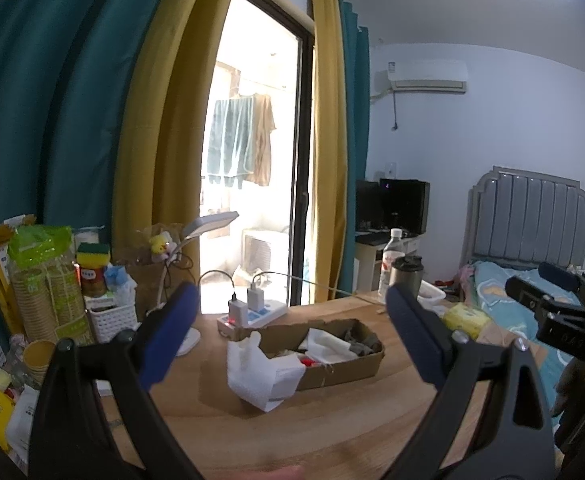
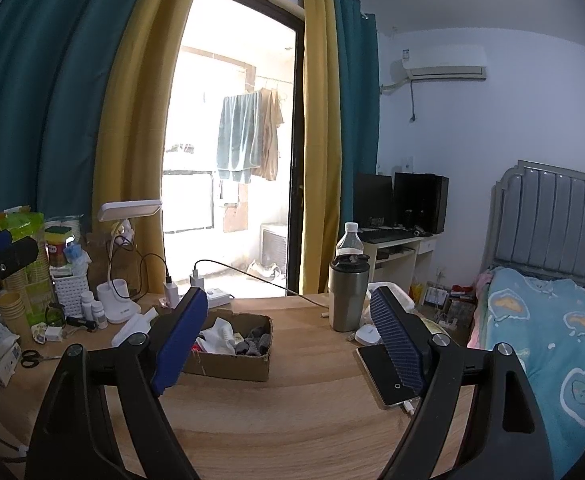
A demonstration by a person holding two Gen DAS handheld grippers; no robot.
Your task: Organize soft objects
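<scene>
Cardboard box [image 1: 324,354] sat mid-counter [image 1: 292,420], holding grey socks [image 2: 254,344] and white cloth [image 2: 218,334]. White cloth bundle [image 1: 262,376] lay on the counter touching the box's near-left corner, at 12 o'clock between the left tool's fingers. Left tool [image 1: 288,336] released, nothing held. Right tool [image 2: 288,340] released too, nothing held, box at its 11 o'clock. Phone [image 2: 386,374] under its right finger, steel tumbler [image 2: 348,292] at 1 o'clock, power strip [image 1: 252,316] behind the box. Bed [image 2: 548,340] off at 3 o'clock.
</scene>
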